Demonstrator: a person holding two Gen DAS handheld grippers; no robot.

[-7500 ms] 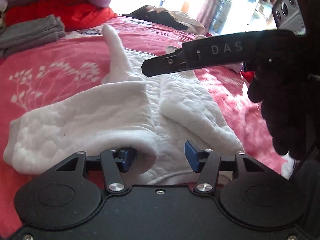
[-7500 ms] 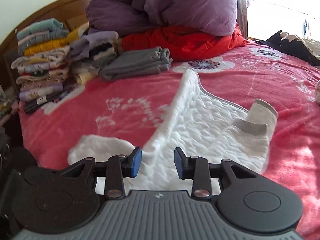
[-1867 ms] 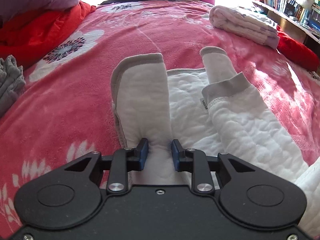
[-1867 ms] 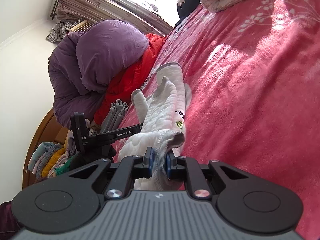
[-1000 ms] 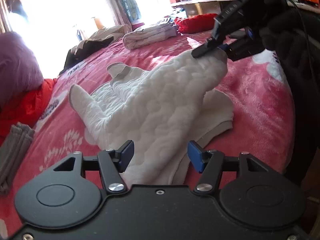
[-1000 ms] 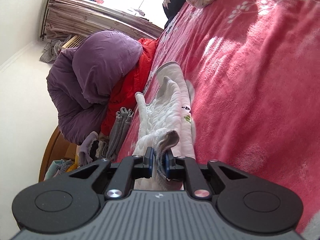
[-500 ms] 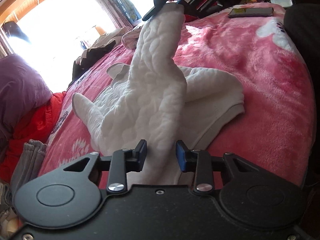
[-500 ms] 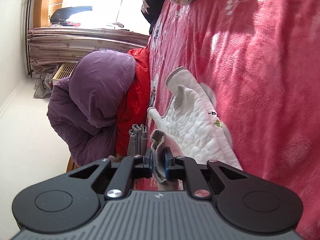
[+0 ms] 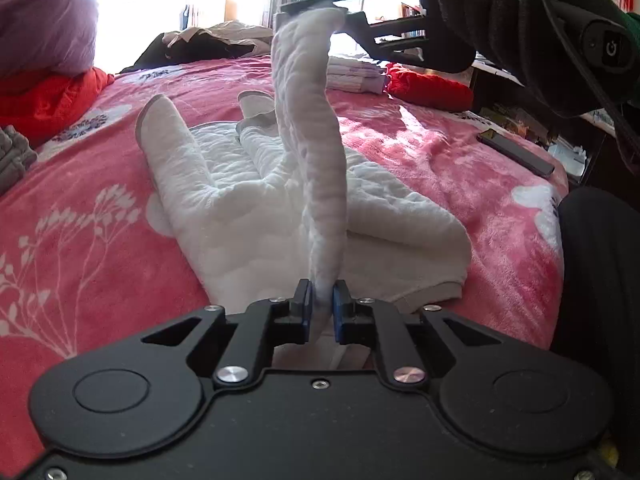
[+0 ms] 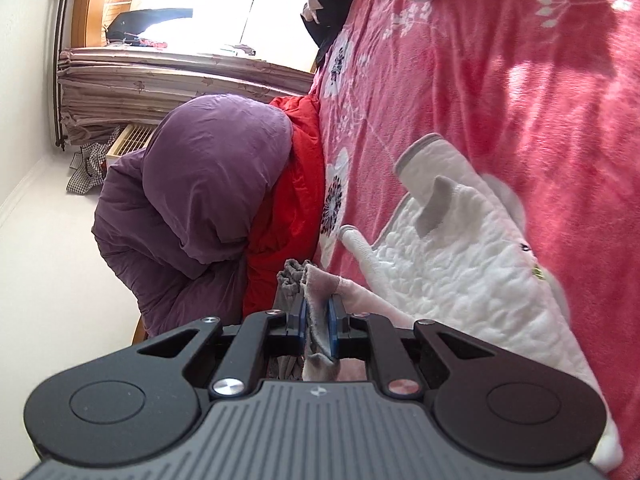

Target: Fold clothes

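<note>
A strip of the garment (image 9: 316, 152) runs up from between the left gripper (image 9: 320, 312) jaws to the right gripper (image 9: 316, 8), high ahead. The rest lies on the bed (image 9: 80, 208) beyond the jaws. Folded clothes (image 9: 352, 74) behind, phone (image 9: 516, 152) off right, quilt (image 10: 200, 192) far left.

Hard daylight pours through the window (image 10: 192, 12), blown out to pure white in both views. Sunny patches and soft shadows dapple the pink bedspread (image 9: 420, 148). Fisheye bending curves the edges; the curtain (image 10: 160, 76) bows. The foreground stays sharp.
</note>
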